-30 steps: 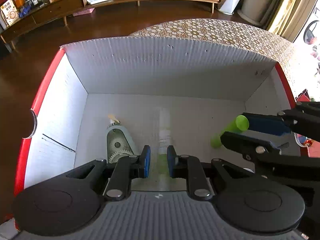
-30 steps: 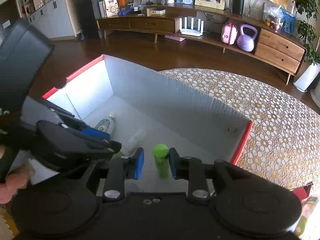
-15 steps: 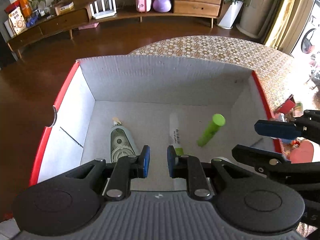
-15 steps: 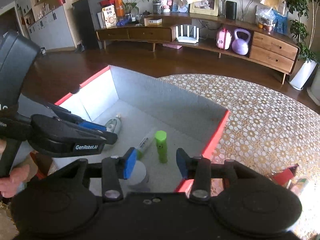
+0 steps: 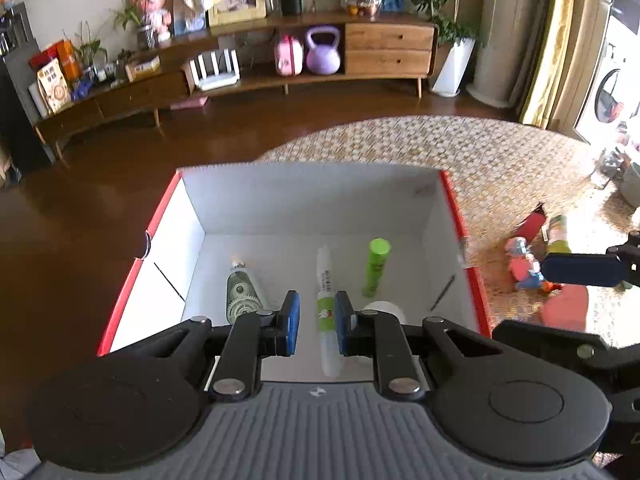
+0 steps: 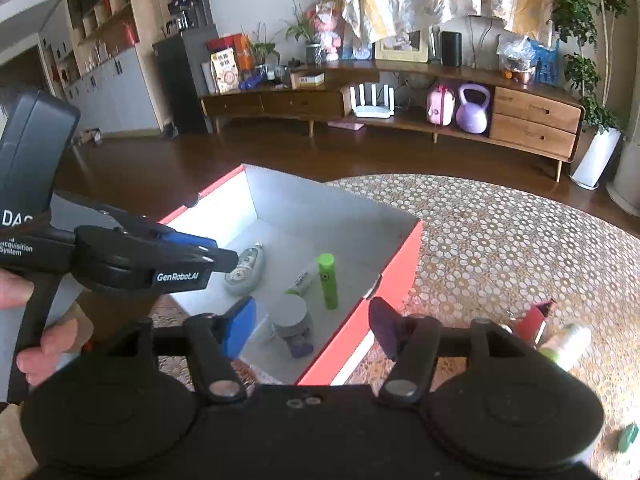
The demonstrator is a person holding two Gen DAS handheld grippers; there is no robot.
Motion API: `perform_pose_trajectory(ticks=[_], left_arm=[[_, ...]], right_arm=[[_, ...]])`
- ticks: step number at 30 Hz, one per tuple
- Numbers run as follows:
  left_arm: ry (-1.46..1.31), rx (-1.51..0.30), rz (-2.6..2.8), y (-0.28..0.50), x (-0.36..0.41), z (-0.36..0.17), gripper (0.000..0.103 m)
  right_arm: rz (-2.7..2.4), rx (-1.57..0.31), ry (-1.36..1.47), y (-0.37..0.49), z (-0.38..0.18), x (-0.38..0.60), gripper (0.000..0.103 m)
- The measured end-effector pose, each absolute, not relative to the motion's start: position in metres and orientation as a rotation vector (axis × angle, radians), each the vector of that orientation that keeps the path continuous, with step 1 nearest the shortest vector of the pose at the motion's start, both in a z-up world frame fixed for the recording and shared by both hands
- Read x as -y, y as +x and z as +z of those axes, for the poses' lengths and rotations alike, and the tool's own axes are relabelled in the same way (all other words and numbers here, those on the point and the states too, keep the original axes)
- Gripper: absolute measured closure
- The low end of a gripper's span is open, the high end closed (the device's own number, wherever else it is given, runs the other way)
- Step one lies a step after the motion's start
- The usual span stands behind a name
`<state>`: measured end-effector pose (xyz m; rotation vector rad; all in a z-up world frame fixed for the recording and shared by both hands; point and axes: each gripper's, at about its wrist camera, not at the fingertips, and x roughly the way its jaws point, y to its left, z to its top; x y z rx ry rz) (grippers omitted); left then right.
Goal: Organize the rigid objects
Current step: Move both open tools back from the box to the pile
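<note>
- Left wrist view: red-rimmed box [image 5: 468, 280] on patterned mat [image 5: 500, 152], white inside; green tube [image 5: 375, 268], white marker [image 5: 325, 280], gear dispenser [image 5: 242, 294] and white round lid [image 5: 386, 310] lying flat on its floor, apart from one another.
- Left gripper [image 5: 313, 318] above the near edge of the box, jaws at their narrowest, nothing clamped; marker seen through the gap but well below.
- Right wrist view: right gripper [image 6: 312, 330] over the box's near corner, jaws just been opening, now wide, nothing between them; green tube lying free below.
- Outside the box, on the mat to the right: small green-and-white bottle [image 6: 566, 344] beside red carton [image 6: 534, 322]; further toys, too blurred to name.
- Handling, judged: bottle likely light, stiff plastic, smooth and round, prone to rolling or slipping from the pads.
- Advised hold: across the body at mid-length, pads square to the axis, moderate squeeze.
- Carton judged thin-walled; grip on an edge, lightly, to avoid crushing.
</note>
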<state>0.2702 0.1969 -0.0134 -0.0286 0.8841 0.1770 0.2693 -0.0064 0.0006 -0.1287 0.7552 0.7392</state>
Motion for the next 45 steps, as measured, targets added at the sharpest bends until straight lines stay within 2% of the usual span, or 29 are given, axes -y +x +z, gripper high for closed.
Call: perform_pose_trajectory(ticks=[2, 5, 16, 29, 32, 34, 36, 43, 45], left_arm=[[-0.025, -0.863, 0.168, 0.263, -0.189, -0.008, 0.085], [-0.023, -0.834, 0.159, 0.252, -0.177, -0.002, 0.085], [-0.054, -0.760, 0.093, 0.218, -0.125, 0.004, 0.085], [-0.096, -0.742, 0.018, 0.204, -0.060, -0.016, 0.085], [-0.100, -0.732, 0.008, 0.204, -0.046, -0.024, 0.068], [-0.101, -0.721, 0.003, 0.205, -0.038, -0.029, 0.038], [-0.092, -0.704, 0.005, 0.205, -0.029, -0.034, 0.029], [-0.088, -0.738, -0.007, 0.227, -0.005, -0.059, 0.028], [-0.097, -0.741, -0.009, 0.234, 0.000, -0.067, 0.023]], right_arm=[[0.739, -0.748, -0.111, 0.263, 0.005, 0.016, 0.039], [0.733, -0.739, -0.084, 0.252, 0.010, 0.031, 0.031], [0.668, -0.710, -0.049, 0.216, 0.009, 0.099, 0.025], [0.535, -0.712, 0.025, 0.194, -0.017, 0.190, 0.020], [0.498, -0.717, 0.038, 0.194, -0.023, 0.211, 0.020], [0.476, -0.717, 0.042, 0.196, -0.028, 0.224, 0.020], [0.455, -0.719, 0.045, 0.197, -0.033, 0.236, 0.020], [0.371, -0.720, 0.020, 0.215, -0.053, 0.270, 0.018], [0.350, -0.721, 0.021, 0.222, -0.062, 0.279, 0.015]])
